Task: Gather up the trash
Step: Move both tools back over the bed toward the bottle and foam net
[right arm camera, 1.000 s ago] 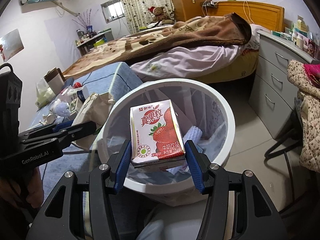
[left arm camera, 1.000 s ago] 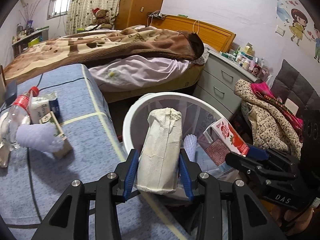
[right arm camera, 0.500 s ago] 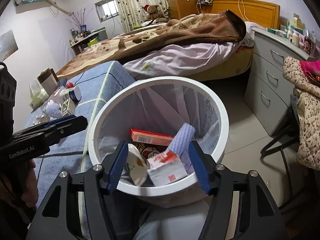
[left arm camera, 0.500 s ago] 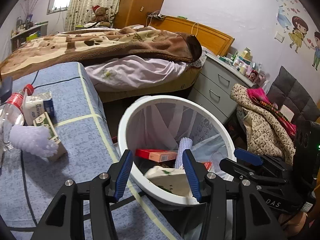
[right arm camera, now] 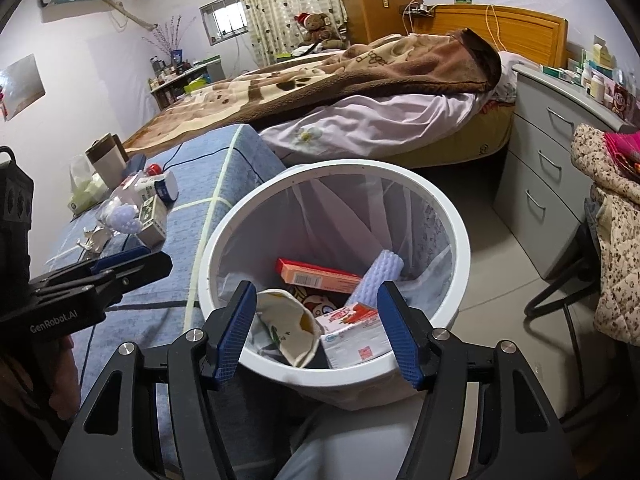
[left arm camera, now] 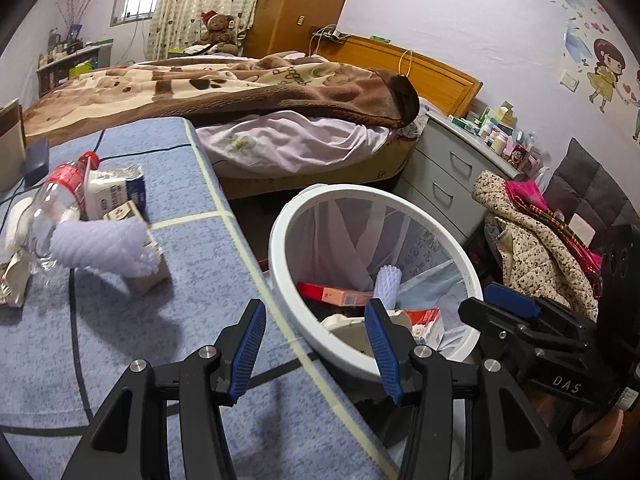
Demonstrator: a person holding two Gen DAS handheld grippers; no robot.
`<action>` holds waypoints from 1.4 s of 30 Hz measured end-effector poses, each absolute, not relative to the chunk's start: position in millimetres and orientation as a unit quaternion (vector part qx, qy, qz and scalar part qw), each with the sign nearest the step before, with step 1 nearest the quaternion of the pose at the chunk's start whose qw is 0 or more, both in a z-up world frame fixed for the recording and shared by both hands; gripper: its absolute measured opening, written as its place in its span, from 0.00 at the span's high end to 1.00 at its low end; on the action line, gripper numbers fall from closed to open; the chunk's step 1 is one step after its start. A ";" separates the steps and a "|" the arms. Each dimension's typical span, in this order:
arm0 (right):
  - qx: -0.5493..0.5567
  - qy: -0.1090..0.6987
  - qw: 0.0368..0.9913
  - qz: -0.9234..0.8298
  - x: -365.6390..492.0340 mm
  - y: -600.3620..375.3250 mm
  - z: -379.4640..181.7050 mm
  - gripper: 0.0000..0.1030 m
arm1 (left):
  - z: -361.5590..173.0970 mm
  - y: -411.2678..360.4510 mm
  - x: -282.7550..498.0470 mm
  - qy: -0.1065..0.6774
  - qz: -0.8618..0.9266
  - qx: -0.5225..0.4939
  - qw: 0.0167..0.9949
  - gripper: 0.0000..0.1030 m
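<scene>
Left of the bin (left arm camera: 276, 240), on the blue table (left arm camera: 192, 280), lie a clear bottle (left arm camera: 52, 208), a milk carton (left arm camera: 116, 192), a lilac foam net (left arm camera: 100, 246) and a small box (left arm camera: 154, 264), bunched together well apart from the bin. The left gripper (left arm camera: 316, 344) hangs over the table edge just beside the bin's rim; its jaws have just been opening and stand wide with nothing between them. Inside the bin lie a cream pouch (right arm camera: 284, 324), an orange box (right arm camera: 316, 276), another foam net (right arm camera: 380, 276) and a strawberry milk carton (right arm camera: 356, 336). The right gripper (right arm camera: 316, 336) hangs above the bin's near rim, jaws likewise just opened, wide and empty.
</scene>
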State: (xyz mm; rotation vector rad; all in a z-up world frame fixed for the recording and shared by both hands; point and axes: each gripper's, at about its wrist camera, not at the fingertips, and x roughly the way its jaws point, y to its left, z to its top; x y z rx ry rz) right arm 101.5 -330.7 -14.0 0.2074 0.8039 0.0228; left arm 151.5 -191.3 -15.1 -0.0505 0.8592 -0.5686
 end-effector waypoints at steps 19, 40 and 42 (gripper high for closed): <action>0.091 0.381 0.917 0.075 94.8 -295.5 -3.3 0.38 | -15.6 -134.1 122.9 0.409 -0.216 -0.040 0.886 0.50; 0.035 0.362 0.916 0.168 107.3 -227.1 13.5 0.40 | -7.4 -37.9 91.8 0.390 -0.117 -0.077 0.910 0.50; 0.029 0.361 0.916 0.175 111.8 -221.9 13.8 0.40 | -6.2 -31.0 95.8 0.388 -0.107 -0.078 0.912 0.50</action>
